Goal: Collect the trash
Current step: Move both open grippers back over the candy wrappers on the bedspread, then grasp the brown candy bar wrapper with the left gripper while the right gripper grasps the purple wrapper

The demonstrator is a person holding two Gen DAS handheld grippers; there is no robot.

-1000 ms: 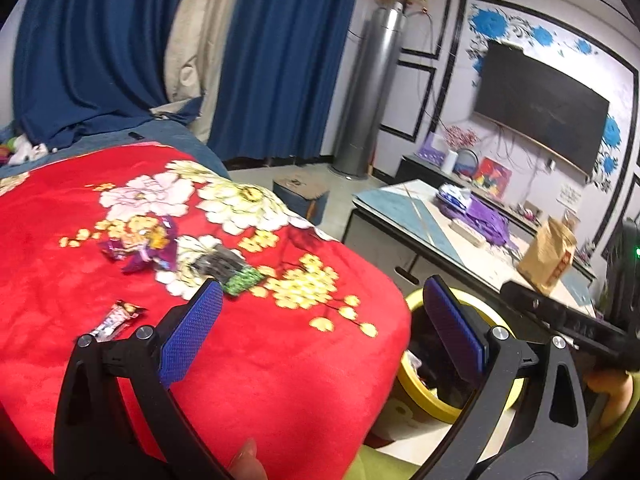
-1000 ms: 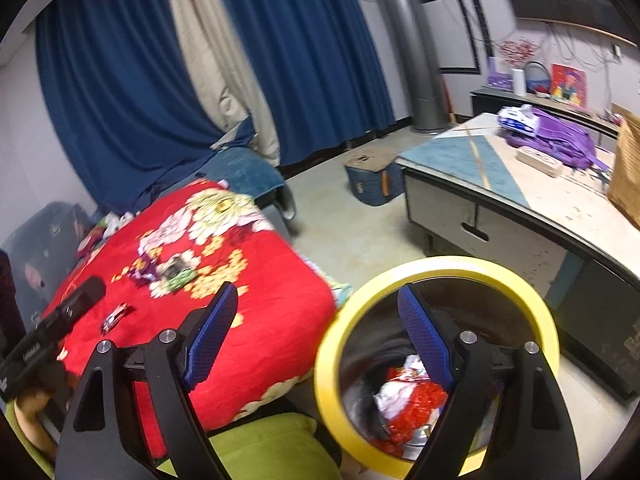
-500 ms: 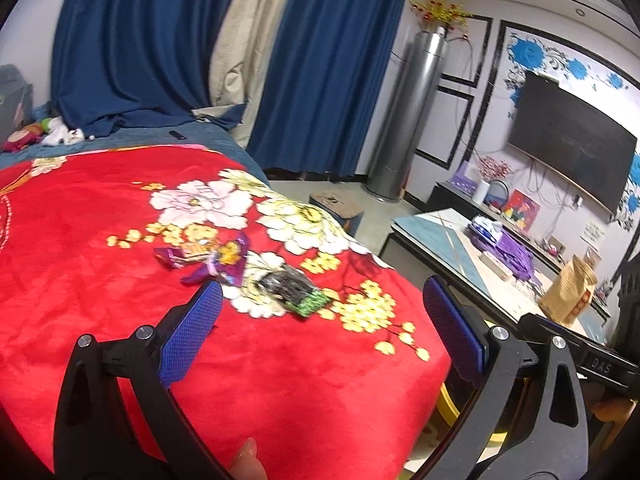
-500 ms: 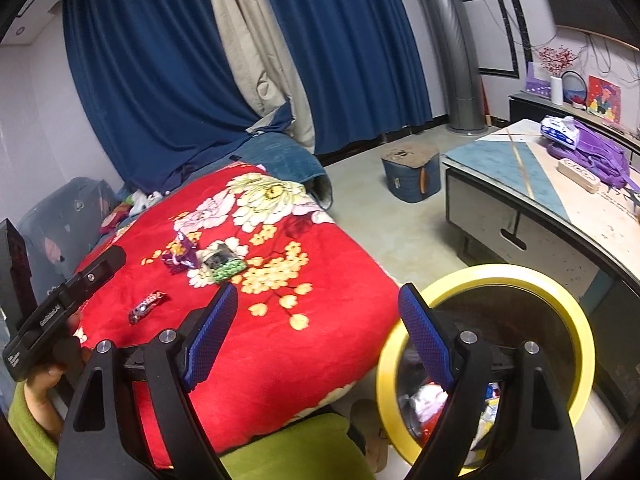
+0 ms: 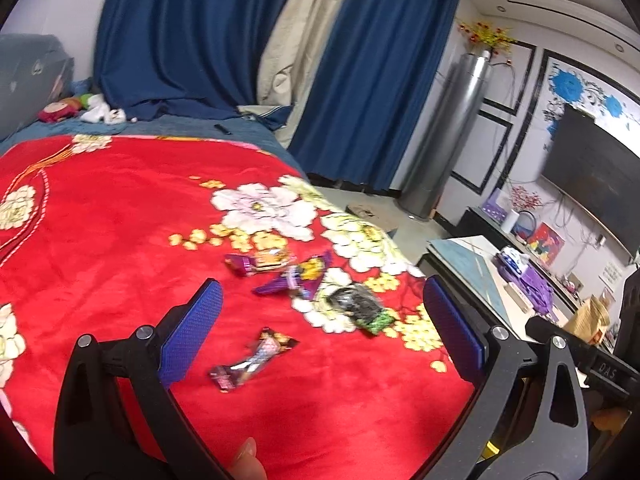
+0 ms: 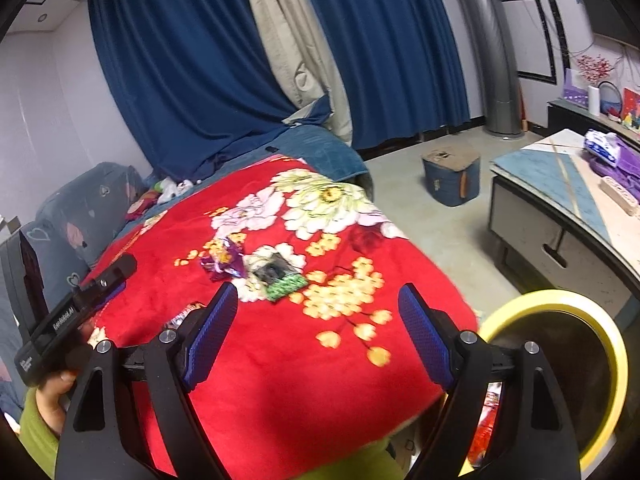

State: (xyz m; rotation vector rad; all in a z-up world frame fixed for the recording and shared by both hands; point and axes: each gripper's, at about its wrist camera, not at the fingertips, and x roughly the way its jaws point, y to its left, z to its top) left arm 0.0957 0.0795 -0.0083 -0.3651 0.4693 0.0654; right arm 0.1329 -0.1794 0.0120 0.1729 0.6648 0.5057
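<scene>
red blanket (image 5: 120, 248) carries scattered wrappers (image 5: 256, 360) while the left tongs (image 5: 324, 332) and right tongs (image 6: 320, 332) gape wide, empty.

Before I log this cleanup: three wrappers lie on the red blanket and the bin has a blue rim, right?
Not quite: the bin has a yellow rim, as the right wrist view shows. The wrappers do lie on the red blanket.

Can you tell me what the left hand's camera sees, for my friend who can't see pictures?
The open left gripper hangs over a red flowered blanket with nothing between its blue pads. Ahead lie a long candy wrapper, purple wrappers and a black-and-green packet.
</scene>
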